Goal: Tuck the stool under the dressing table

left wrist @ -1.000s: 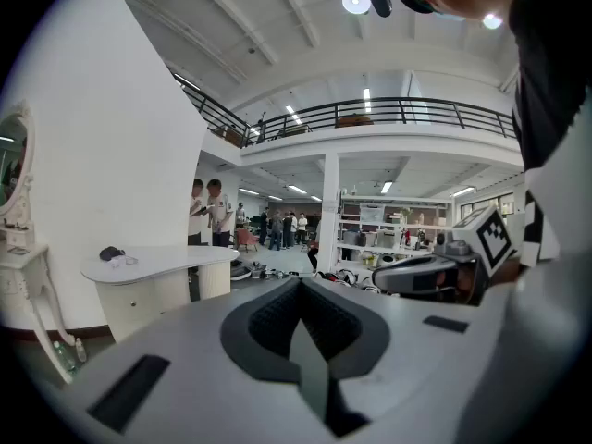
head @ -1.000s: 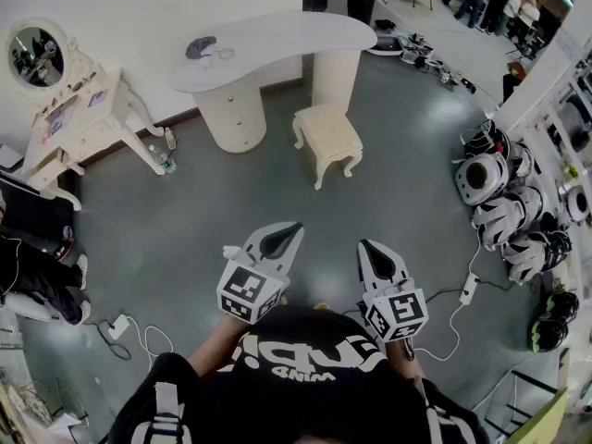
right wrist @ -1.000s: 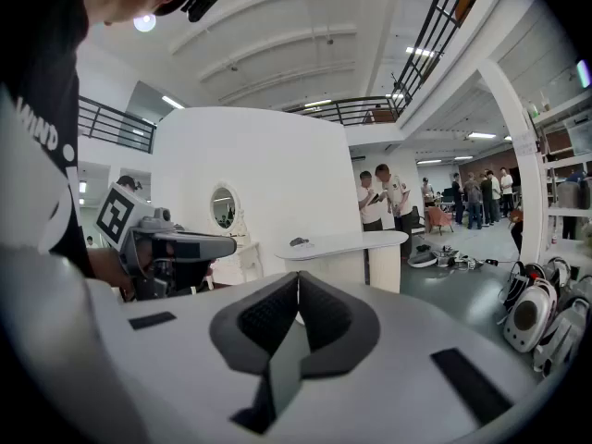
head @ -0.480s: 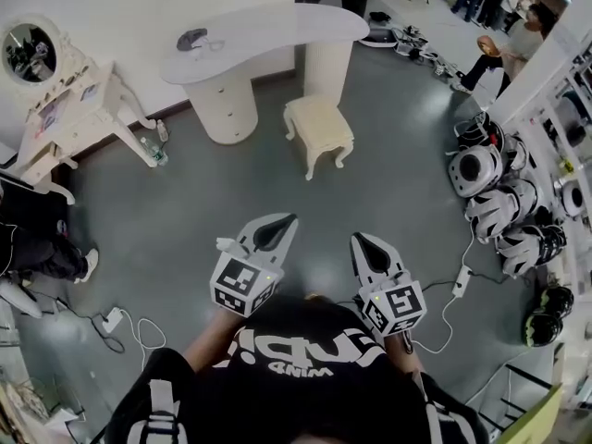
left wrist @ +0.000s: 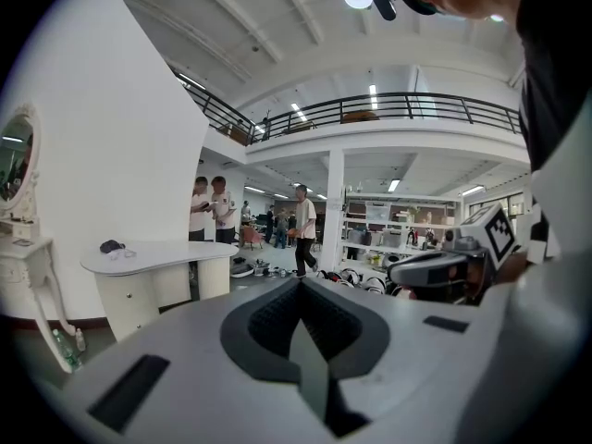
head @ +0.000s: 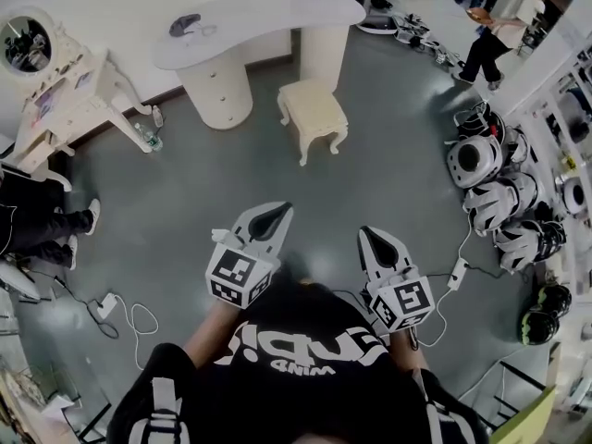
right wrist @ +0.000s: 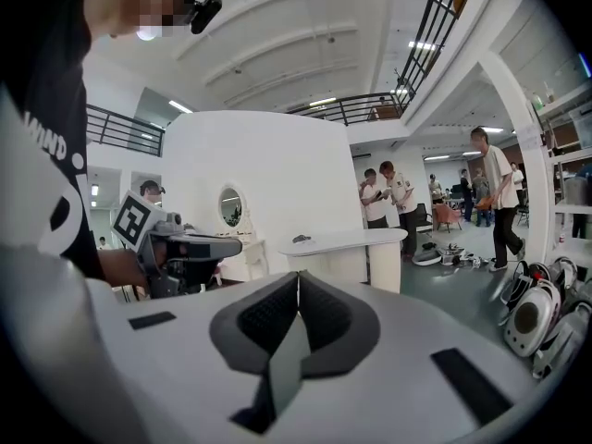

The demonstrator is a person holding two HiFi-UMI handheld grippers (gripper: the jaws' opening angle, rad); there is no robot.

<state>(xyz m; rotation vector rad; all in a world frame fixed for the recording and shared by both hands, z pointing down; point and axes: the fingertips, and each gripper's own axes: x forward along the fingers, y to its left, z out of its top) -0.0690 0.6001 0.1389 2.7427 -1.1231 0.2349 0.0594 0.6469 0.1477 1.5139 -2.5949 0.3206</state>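
The stool (head: 314, 114) stands on the far floor just in front of the dressing table (head: 268, 15), seemingly not under it yet. The left gripper (head: 280, 210) and right gripper (head: 364, 234) hover near, fingers together and empty. The reach and the push are both still to do.

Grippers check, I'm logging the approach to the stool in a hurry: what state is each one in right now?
Left gripper: shut, holding nothing.
Right gripper: shut, holding nothing.
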